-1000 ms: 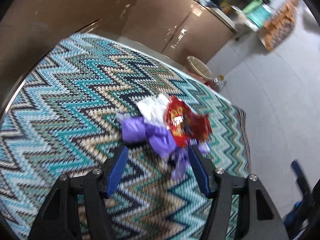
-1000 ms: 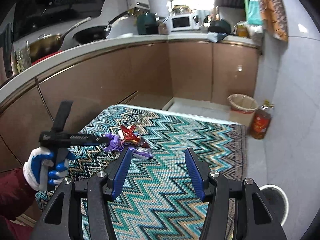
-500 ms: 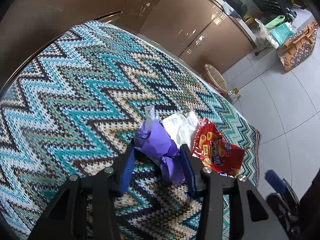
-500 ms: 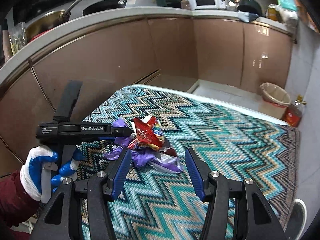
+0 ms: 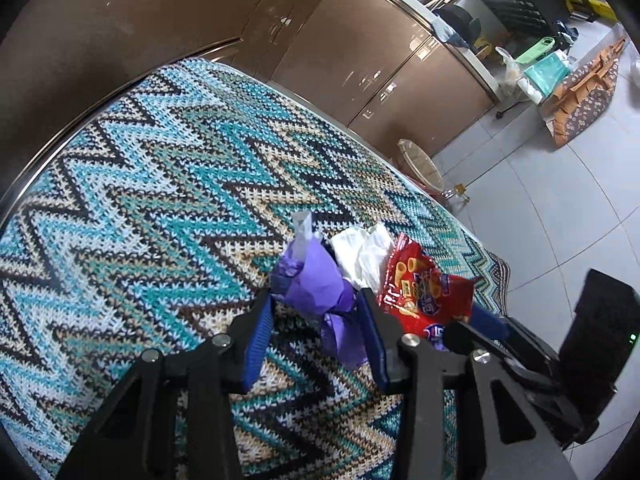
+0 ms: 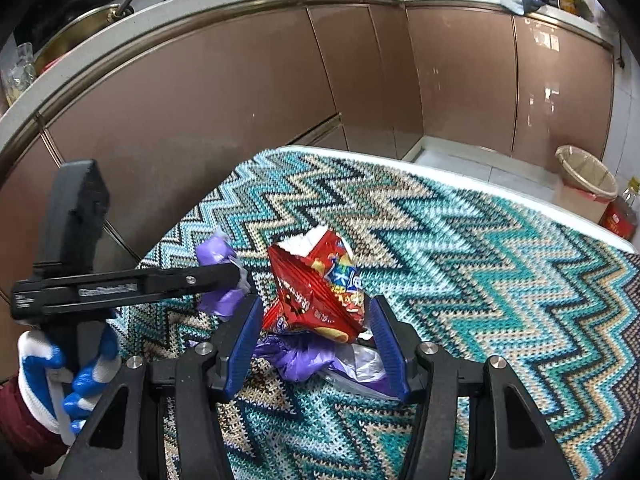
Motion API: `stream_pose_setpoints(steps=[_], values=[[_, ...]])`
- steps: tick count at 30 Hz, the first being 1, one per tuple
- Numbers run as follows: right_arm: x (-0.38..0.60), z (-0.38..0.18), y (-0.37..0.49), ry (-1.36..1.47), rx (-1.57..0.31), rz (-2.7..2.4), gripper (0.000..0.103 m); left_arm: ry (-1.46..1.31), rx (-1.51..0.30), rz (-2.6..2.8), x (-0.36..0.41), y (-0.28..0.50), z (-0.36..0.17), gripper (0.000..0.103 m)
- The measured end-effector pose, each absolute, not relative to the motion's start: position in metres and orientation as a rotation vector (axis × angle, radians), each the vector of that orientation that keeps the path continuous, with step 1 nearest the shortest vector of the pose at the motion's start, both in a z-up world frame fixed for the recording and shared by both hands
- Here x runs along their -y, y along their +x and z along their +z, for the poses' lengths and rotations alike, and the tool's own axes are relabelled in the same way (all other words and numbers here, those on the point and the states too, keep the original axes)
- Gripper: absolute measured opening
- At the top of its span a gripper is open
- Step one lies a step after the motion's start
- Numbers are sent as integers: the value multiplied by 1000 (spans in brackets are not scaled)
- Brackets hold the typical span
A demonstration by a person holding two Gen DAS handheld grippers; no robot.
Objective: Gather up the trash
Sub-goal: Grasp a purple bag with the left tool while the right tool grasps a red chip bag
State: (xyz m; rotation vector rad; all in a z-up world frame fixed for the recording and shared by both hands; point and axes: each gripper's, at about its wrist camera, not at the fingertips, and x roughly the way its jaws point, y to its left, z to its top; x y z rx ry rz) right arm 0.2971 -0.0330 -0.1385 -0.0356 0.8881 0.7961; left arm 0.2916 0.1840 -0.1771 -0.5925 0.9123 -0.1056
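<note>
Left gripper (image 5: 316,312) enters from frame left in the right wrist view, level, pinching purple wrapper (image 5: 316,292). Right gripper (image 6: 316,320) is spread around red snack bag (image 6: 320,288) at frame centre on zigzag rug (image 6: 480,248).

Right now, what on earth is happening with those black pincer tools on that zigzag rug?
A person is gathering litter off a zigzag-patterned knitted rug with two handheld grippers. The left gripper is closed around a crumpled purple plastic wrapper. The right gripper straddles a red snack bag, its jaws apart and not yet pinching it. A crumpled white tissue lies beside them.
</note>
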Motion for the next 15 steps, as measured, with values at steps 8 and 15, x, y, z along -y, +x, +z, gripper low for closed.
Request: stream_pose_setpoints(steps=[8,15], values=[[39,-137,288,-31,-878,805,30,-537,-883,-89,-181,269,-161,39],[60,-108,264,-1,-808,799,29,-493,-845,-90,-173,245,-139,39]])
